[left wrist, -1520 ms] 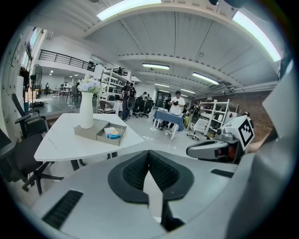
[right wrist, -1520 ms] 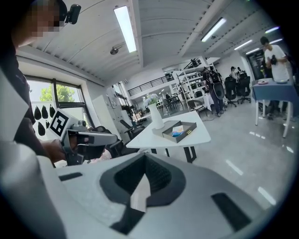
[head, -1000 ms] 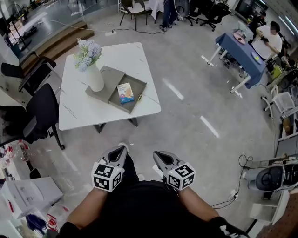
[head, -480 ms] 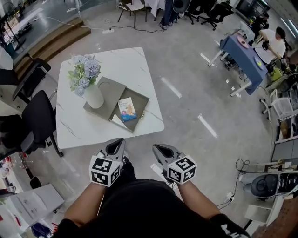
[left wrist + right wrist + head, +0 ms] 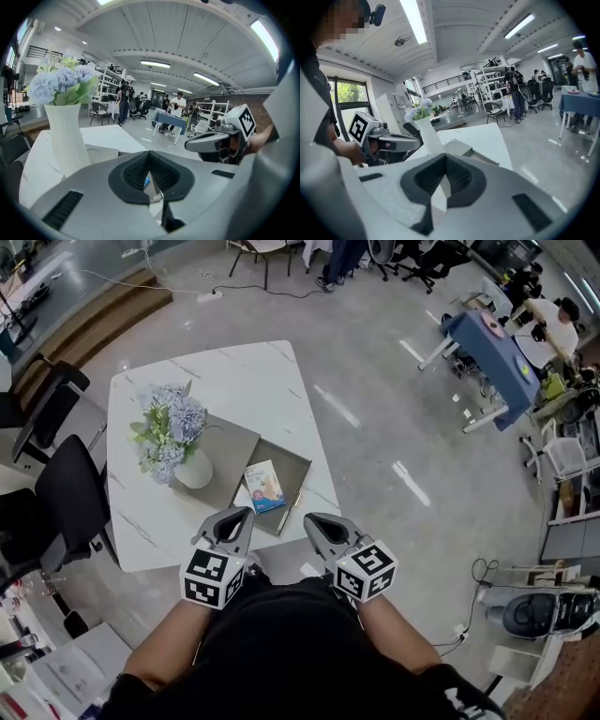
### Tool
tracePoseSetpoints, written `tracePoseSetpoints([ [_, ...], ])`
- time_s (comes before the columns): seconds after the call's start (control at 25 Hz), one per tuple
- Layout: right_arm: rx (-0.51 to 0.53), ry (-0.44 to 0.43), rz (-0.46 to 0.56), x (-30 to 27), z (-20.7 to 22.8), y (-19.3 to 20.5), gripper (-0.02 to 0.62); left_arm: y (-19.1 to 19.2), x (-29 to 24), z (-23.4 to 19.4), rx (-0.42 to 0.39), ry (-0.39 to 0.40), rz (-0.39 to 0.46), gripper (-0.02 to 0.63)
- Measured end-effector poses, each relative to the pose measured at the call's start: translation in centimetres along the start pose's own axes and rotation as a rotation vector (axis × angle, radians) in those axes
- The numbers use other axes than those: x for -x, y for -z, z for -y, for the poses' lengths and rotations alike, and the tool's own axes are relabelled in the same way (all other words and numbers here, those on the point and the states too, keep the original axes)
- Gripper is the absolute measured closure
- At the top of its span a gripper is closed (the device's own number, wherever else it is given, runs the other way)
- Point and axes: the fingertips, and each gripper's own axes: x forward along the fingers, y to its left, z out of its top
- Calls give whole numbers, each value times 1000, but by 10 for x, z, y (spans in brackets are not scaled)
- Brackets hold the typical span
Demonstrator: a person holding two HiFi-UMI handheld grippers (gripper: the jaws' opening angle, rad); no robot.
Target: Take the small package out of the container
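The small package [image 5: 265, 487], light with blue and orange print, lies flat in the grey open container [image 5: 297, 463] on the white marble table [image 5: 234, 381]. A grey lid or second tray [image 5: 232, 448] lies against the container's left side. My left gripper [image 5: 235, 518] and right gripper [image 5: 317, 522] hover side by side at the table's near edge, just short of the container, both shut and empty. In the left gripper view the shut jaws of the left gripper [image 5: 149, 153] hide most of the container; a blue sliver of the package [image 5: 146, 181] shows. In the right gripper view the right gripper [image 5: 445, 157] points at the container [image 5: 461, 148].
A white vase of pale blue flowers [image 5: 173, 442] stands on the lid's left part. Black chairs [image 5: 66, 498] flank the table's left side. A blue-covered table [image 5: 489, 345] with people is at the far right. Machines and cables [image 5: 539, 606] sit on the floor at right.
The table has come much nearer as the person walked up to it. Both grippers, still shut, now reach its near edge.
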Motion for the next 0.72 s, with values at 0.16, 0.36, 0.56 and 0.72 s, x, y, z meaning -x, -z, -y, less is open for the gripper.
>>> tracePoseSetpoints([
  [0.16, 0, -8, -4, -16, 7, -9, 597, -5, -11, -16, 11, -10, -8, 606],
  [0.36, 4, -41, -16, -30, 27, -17, 597, -10, -22, -30, 37, -71, -1, 607],
  [0.56, 59, -153, -57, -46, 42, -33, 597, -25, -29, -42, 69, -194, 31, 607],
  [0.72, 110, -243, -89, -55, 57, -48, 597, -35, -37, -43, 114, -290, 57, 606],
])
